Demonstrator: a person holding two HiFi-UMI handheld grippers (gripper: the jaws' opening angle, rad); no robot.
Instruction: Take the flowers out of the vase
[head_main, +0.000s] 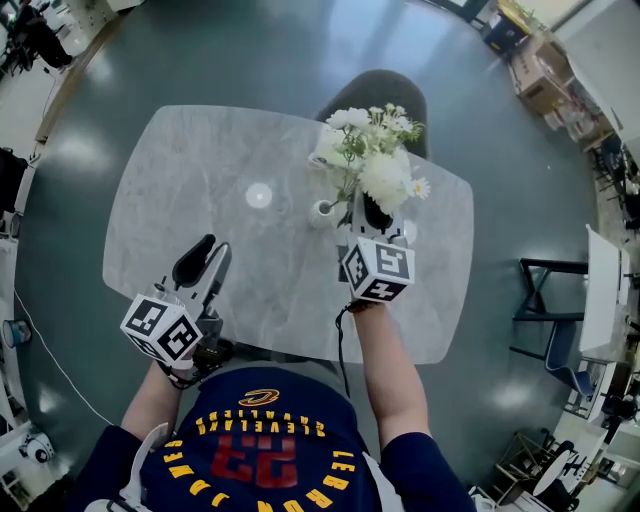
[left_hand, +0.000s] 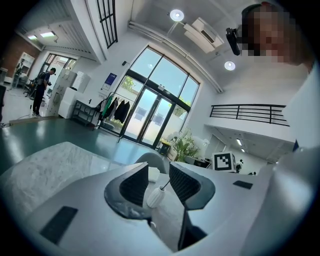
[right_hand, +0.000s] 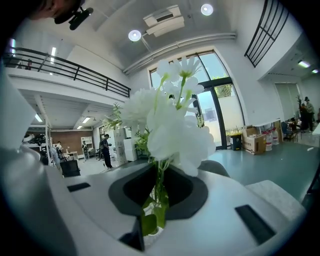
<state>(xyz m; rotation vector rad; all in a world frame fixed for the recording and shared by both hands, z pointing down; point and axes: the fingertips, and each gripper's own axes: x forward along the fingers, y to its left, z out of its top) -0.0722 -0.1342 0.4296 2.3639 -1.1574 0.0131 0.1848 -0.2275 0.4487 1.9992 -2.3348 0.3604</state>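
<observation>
A bunch of white flowers (head_main: 372, 158) with green stems stands over the far part of the marble table (head_main: 190, 170). My right gripper (head_main: 363, 216) is shut on the stems just below the blooms (right_hand: 167, 125); the stems (right_hand: 159, 197) run down between its jaws. A small white ribbed vase (head_main: 322, 210) stands just left of that gripper, and whether the stem ends are still inside it is hidden. My left gripper (head_main: 206, 252) hovers near the table's front left, open with nothing in it. In its view the vase (left_hand: 154, 197) shows far off between the jaws, a thin stem at its mouth.
A grey chair (head_main: 388, 92) stands at the table's far side behind the flowers. A black-framed chair (head_main: 547, 292) is on the floor to the right. Cardboard boxes (head_main: 545, 72) sit at the far right. A person in a navy shirt (head_main: 265, 455) is at the near edge.
</observation>
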